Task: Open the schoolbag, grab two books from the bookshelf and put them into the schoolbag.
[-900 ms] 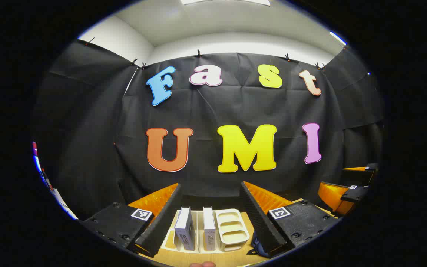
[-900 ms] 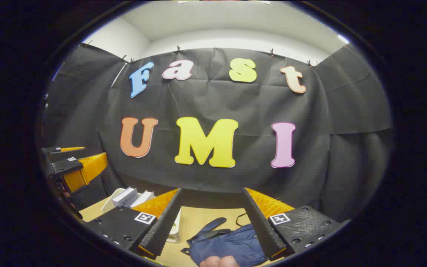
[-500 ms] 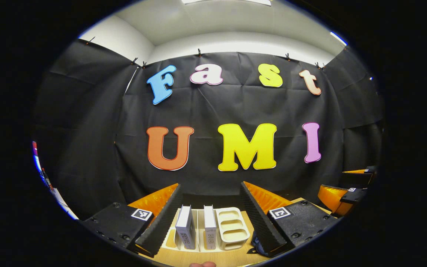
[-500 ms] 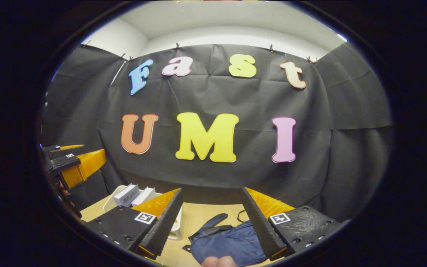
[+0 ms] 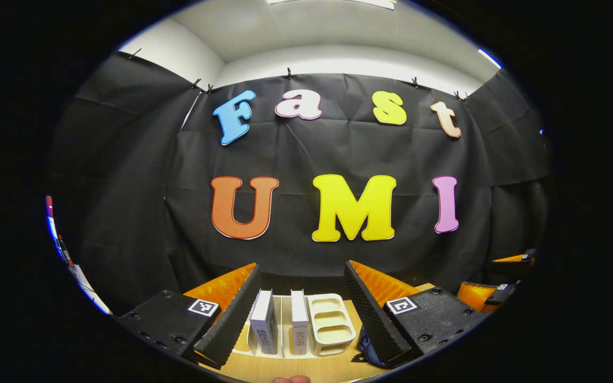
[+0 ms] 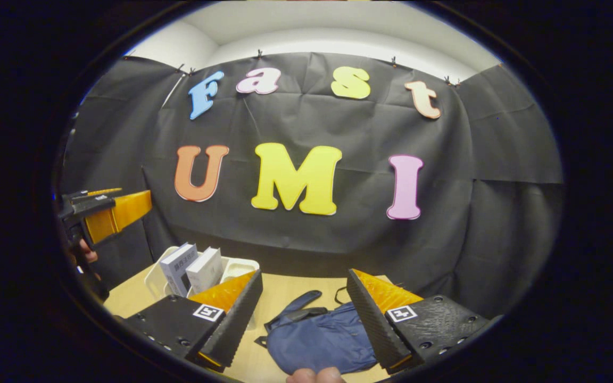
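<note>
Two books (image 6: 192,268) stand in bookshelf (image 6: 153,276), left of schoolbag (image 6: 320,340).

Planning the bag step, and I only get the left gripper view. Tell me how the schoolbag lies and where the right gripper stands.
Observer: The schoolbag lies flat on the table, to the right of the bookshelf as the right gripper view shows it.
Operator: Now give me the right gripper.
Observer: The right gripper is open; its fingers are spread with the bag ahead between them, gripping nothing.
Operator: Report which way the handle points.
Observer: The handle strap points away from that gripper, angled toward the bookshelf.
</note>
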Motion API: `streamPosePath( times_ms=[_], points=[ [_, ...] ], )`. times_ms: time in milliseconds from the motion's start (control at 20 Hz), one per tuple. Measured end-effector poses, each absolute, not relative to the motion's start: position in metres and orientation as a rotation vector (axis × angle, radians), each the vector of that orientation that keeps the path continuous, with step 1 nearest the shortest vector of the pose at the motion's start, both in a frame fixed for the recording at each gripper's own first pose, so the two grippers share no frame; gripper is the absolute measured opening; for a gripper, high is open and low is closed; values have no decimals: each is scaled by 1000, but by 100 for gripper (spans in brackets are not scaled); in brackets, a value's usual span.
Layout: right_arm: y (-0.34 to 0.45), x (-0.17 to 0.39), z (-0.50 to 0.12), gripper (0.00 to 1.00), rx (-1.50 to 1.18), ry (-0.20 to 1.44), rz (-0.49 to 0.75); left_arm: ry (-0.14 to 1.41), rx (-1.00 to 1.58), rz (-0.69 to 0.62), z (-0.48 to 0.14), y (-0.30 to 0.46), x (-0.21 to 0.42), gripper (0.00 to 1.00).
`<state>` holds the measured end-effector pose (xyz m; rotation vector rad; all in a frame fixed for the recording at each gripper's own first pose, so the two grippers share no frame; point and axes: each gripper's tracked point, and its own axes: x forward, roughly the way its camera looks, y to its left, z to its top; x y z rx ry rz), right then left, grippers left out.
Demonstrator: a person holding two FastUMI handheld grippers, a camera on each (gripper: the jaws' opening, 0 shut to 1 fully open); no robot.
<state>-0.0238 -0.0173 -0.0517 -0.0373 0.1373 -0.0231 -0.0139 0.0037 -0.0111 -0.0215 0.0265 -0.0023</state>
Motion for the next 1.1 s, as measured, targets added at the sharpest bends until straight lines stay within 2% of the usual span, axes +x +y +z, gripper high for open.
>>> streamPosePath(
  times_ms=[200, 250, 300, 450, 500, 800, 850, 900, 1100],
  points=[
    [-14, -21, -92, 98, -69, 248, -18, 28, -16, -17, -13, -2, -11, 98],
    [-12, -21, -107, 95, -83, 291, -12, 28, -17, -28, -15, -5, -10, 98],
    [-12, -20, -127, 99, -97, 351, -12, 27, -16, -39, -15, -7, -10, 98],
    [-3, -18, -187, 96, -126, 535, 24, 16, 2, -40, -16, -4, -10, 98],
    [-2, -18, -205, 99, -142, 585, 29, 14, 4, -36, -16, -2, -8, 98],
    [16, -24, -295, 96, -184, 828, 51, 36, 2, -27, -26, 10, -8, 98],
    [18, -21, -307, 99, -196, 856, 50, 36, -1, -25, -24, 11, -7, 98],
    [20, -18, -317, 96, -210, 880, 47, 38, -2, -22, -24, 13, -6, 98],
    [20, -8, -354, 96, -257, 958, 14, 51, -7, 0, -29, 23, -9, 98]
  ],
)
